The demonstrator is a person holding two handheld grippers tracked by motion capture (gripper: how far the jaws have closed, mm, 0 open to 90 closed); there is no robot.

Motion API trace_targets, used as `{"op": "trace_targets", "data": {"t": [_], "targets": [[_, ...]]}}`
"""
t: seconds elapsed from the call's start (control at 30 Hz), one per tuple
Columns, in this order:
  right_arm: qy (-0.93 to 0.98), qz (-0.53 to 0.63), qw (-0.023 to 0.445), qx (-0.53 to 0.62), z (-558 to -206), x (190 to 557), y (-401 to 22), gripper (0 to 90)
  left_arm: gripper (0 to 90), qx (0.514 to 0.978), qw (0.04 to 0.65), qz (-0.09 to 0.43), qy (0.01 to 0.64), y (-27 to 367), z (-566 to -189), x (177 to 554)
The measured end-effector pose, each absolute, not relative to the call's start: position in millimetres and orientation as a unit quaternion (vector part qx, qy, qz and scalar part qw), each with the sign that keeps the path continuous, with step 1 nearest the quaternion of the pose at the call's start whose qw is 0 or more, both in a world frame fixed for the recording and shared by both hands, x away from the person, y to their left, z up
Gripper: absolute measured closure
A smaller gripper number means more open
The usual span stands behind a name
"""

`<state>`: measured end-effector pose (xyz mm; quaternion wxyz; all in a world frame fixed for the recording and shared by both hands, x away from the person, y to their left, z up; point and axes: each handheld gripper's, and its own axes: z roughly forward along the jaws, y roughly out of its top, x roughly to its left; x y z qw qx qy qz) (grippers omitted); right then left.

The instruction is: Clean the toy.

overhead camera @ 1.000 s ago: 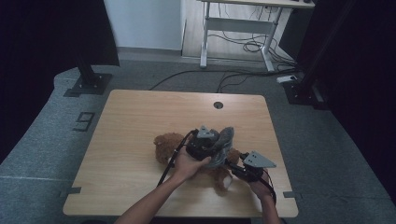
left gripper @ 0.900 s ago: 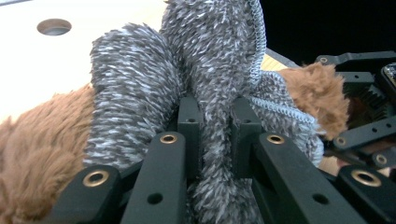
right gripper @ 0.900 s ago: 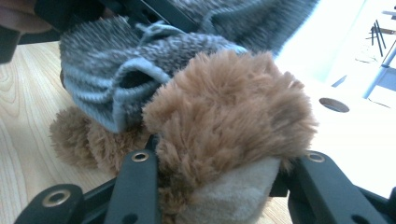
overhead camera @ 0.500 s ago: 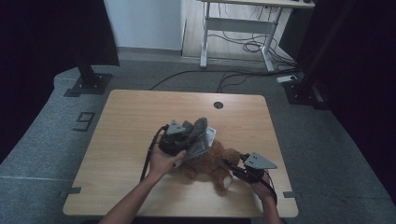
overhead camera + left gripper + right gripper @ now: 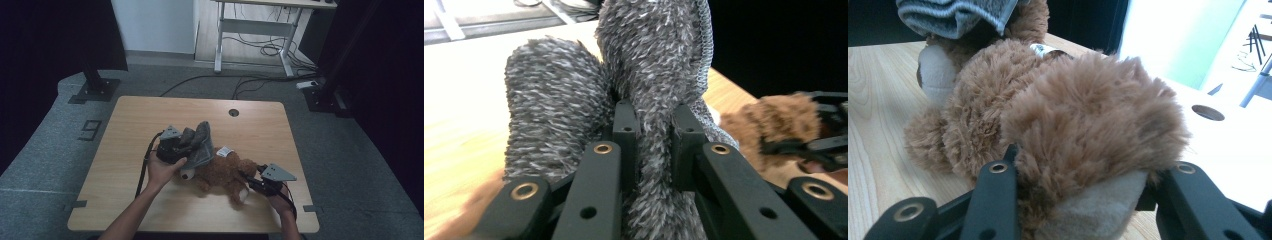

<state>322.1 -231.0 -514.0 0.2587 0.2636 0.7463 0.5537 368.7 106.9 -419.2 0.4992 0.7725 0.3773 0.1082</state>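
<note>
The bear point(image 5: 221, 171) lies just below the table's point(image 5: 125, 130) centre, my right tongs point(image 5: 1083, 200) pinching its paw point(image 5: 1093, 210), my left tongs point(image 5: 651, 130) clamping the grey garment point(image 5: 659, 75); I'd judge it best to keep that paw pinned and draw the garment off steadily.

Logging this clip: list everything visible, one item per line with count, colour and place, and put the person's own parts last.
Plush bear: one, brown with pale muzzle and sole, lying on the table's near middle.
Fuzzy garment: one, grey, held up over the bear's head end.
Table: one, light wood, with a round hole near the far edge.
Desk frame: one, white, on the floor beyond, cables beneath it.
Stand bases: two, black, at the far left and far right.
Left gripper: black, jaws clamped on the grey garment.
Right gripper: black, jaws around the bear's foot.
Forearms: two, entering from the bottom edge.
</note>
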Motion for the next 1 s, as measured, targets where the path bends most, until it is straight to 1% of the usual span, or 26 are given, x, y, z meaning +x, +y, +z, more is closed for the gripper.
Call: {"op": "trace_targets", "data": {"t": [0.23, 0.43, 0.57, 0.67, 0.77, 0.83, 1.0], "targets": [[0.746, 0.555, 0.256, 0.265, -515.3, 323.0, -230.3, 58.8, 77.0, 0.798, 0.497, 0.088, 0.331, 53.3, -416.1, 361.3], [0.747, 0.555, 0.253, 0.265, -516.8, 323.6, -229.7, 58.8, 77.0, 0.818, 0.483, 0.051, 0.308, 5.9, -426.3, 360.9], [0.748, 0.554, 0.253, 0.264, -517.0, 323.7, -230.1, 58.8, 77.0, 0.831, 0.467, 0.049, 0.3, -14.4, -438.0, 359.7], [0.75, 0.551, 0.252, 0.265, -518.3, 323.9, -230.4, 58.8, 77.1, 0.834, 0.457, 0.059, 0.303, -14.5, -445.0, 361.5], [0.751, 0.55, 0.254, 0.263, -518.7, 323.8, -229.7, 58.8, 77.5, 0.833, 0.453, 0.065, 0.31, -4.8, -448.8, 365.4], [0.749, 0.552, 0.256, 0.261, -518.1, 323.4, -229.2, 58.8, 77.6, 0.831, 0.455, 0.068, 0.313, 4.5, -447.5, 365.5], [0.748, 0.553, 0.258, 0.261, -517.3, 322.8, -229.8, 58.8, 77.6, 0.827, 0.455, 0.099, 0.315, 23.8, -440.9, 363.6]]}}
